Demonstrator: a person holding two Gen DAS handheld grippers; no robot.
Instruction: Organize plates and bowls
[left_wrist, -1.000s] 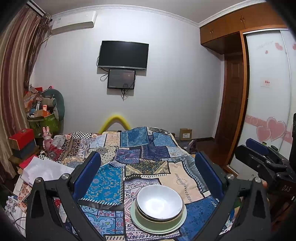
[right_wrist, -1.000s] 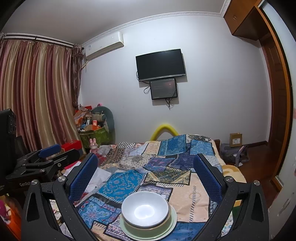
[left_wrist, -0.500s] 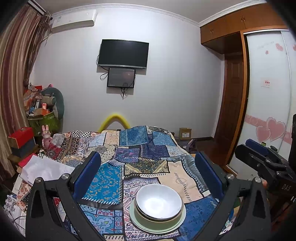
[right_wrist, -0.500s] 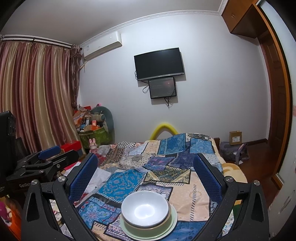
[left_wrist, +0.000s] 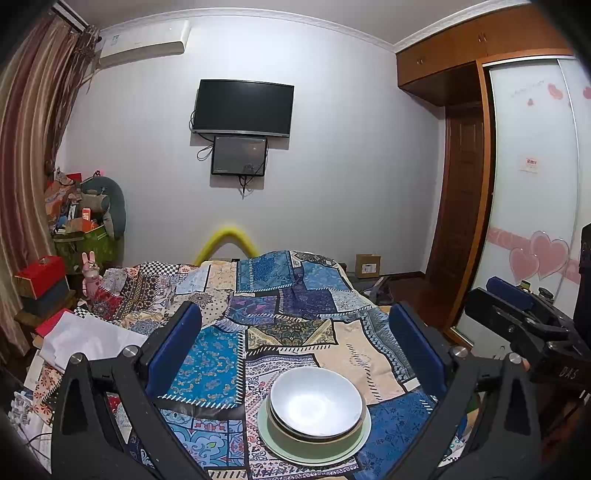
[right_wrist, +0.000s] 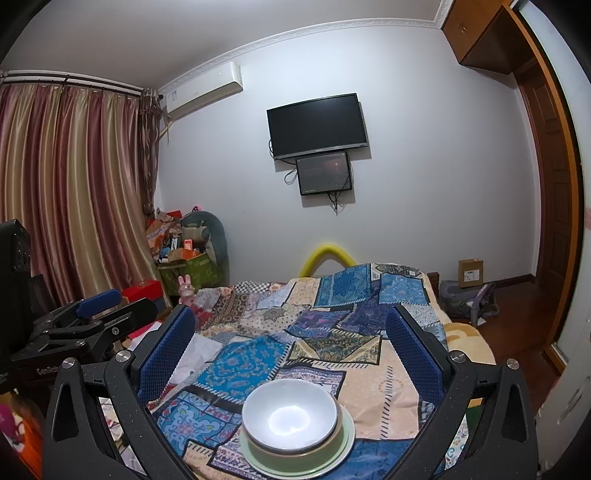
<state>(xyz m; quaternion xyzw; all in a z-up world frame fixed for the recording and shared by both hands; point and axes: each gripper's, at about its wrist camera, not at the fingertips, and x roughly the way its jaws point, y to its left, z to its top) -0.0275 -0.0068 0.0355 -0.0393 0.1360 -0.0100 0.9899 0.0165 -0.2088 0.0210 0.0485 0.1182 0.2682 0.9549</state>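
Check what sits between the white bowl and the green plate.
A green bowl sits between them: the white bowl nests in it, and it stands on the green plate. Both wrist views show this.

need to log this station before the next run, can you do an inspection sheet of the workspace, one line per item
Surface: bed with a patchwork quilt, rumpled toward the far end.
Job's things: white bowl nested in a green bowl, both on a pale green plate, near edge of the bed.
Clutter: white cloth or paper on the bed's left side; pink rabbit toy; red box; piled green bin.
Grippers: left gripper open, empty; right gripper open, empty; both above the stack.
Cables: wires hang below the small screen under the TV.
Surroundings: curtains, air conditioner, wardrobe, cardboard box on the floor.
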